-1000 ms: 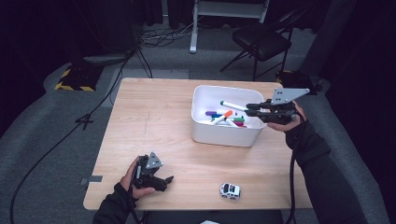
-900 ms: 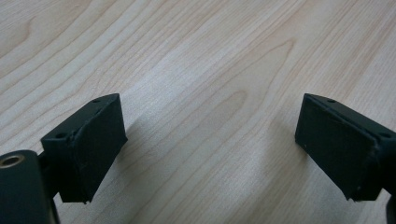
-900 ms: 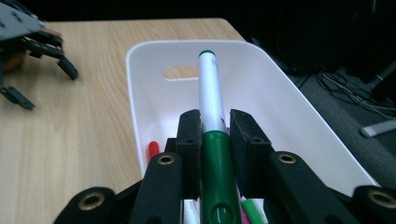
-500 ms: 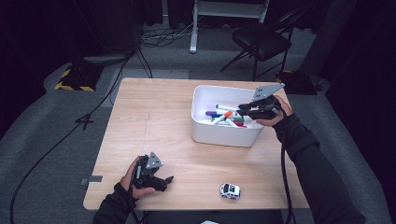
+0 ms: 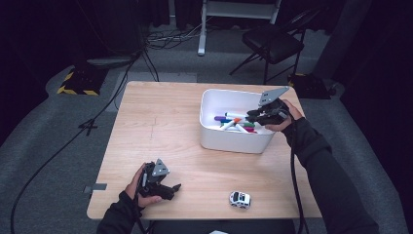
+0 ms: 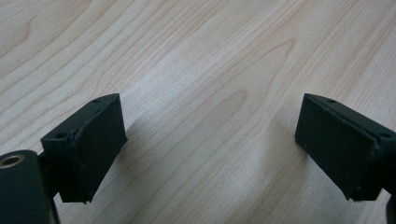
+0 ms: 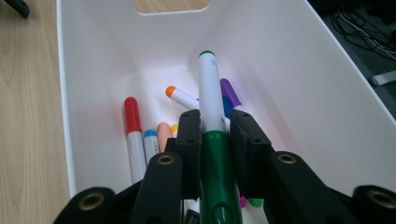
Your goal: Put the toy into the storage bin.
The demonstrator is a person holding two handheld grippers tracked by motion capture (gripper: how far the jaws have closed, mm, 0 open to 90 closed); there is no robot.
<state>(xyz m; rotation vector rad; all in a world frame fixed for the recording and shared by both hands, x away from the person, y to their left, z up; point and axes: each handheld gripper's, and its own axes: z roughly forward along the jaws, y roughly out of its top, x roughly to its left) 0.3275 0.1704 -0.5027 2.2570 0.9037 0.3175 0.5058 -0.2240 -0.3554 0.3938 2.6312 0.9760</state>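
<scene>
1. Two grippers are at work, and the left gripper [image 5: 168, 187] lies in the same spot near the front left edge of the pale wooden desk [image 5: 160, 126] as a second ago. In the left gripper view its jaws stand apart over bare wood, with nothing between them.

2. Right of it, near the front edge, a small white toy car [image 5: 240, 199] sits untouched, well apart from both grippers.

3. Farther right, the white rectangular plastic bin [image 5: 234, 141] holds a loose heap of coloured markers [image 5: 234, 123].

4. At the far right is the change: the right gripper [image 5: 253, 115] has moved from beyond the bin's right rim to above its inside and has sunk a little. It is clamped on a green-capped white marker [image 7: 211, 116], whose white barrel points along the jaws toward the bin's far wall and hangs above the other markers.

5. My judgement: the marker is now placed for dropping into the bin. Parting the jaws should finish this step, and the toy car looks like the remaining loose thing.
</scene>
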